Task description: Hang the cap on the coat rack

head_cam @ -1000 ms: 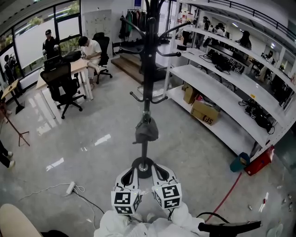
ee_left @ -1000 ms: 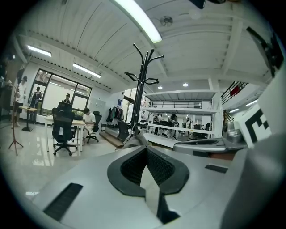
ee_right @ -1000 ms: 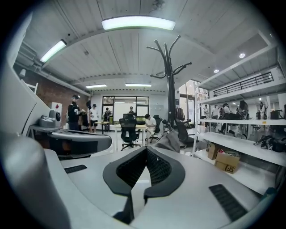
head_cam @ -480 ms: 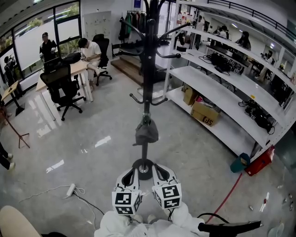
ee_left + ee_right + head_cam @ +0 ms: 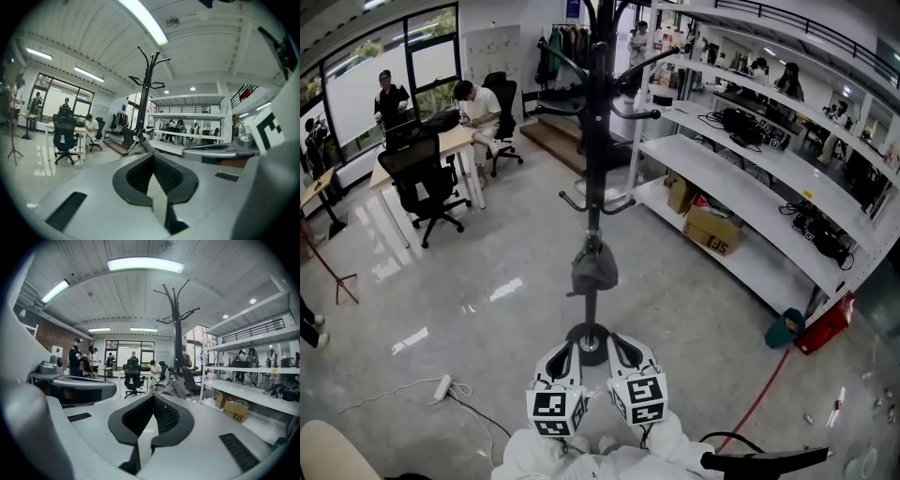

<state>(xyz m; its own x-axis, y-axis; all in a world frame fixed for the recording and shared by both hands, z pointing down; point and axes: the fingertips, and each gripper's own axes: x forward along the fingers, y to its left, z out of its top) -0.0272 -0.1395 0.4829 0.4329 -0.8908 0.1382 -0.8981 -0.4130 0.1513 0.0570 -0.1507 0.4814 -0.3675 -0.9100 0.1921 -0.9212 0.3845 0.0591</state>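
Left of frame: a desk point(image 5: 450, 141) with seated people and an office chair point(image 5: 425, 178) fills the upper left. A power strip point(image 5: 442, 384) lies on the floor at lower left. None of it has moved over the last second.

Left gripper point(image 5: 566, 351): bottom centre, just left of the rack's base. Its own view shows the jaws together at the tips with nothing between them. It has stayed where it was.

Cap point(image 5: 594, 267): grey, at centre frame, against the pole of the coat rack point(image 5: 598, 141), apparently on a low peg. It is well clear of both grippers and appears past the tips in each gripper view.

Change: almost none. The head view has drifted slightly, and the cap hangs just as it did a second ago.

Meaning: the cap stays up with no tool holding it, so the hanging looks done. The remaining risk I judge small: a slip off the low peg if the rack gets bumped.

Right gripper point(image 5: 624, 351): bottom centre, just right of the base, beside its twin. The jaws are closed on nothing, and it has not moved.

Right of frame: white shelving point(image 5: 750, 187) with a cardboard box point(image 5: 712, 230), and a red cable point(image 5: 759, 394) on the floor at lower right.
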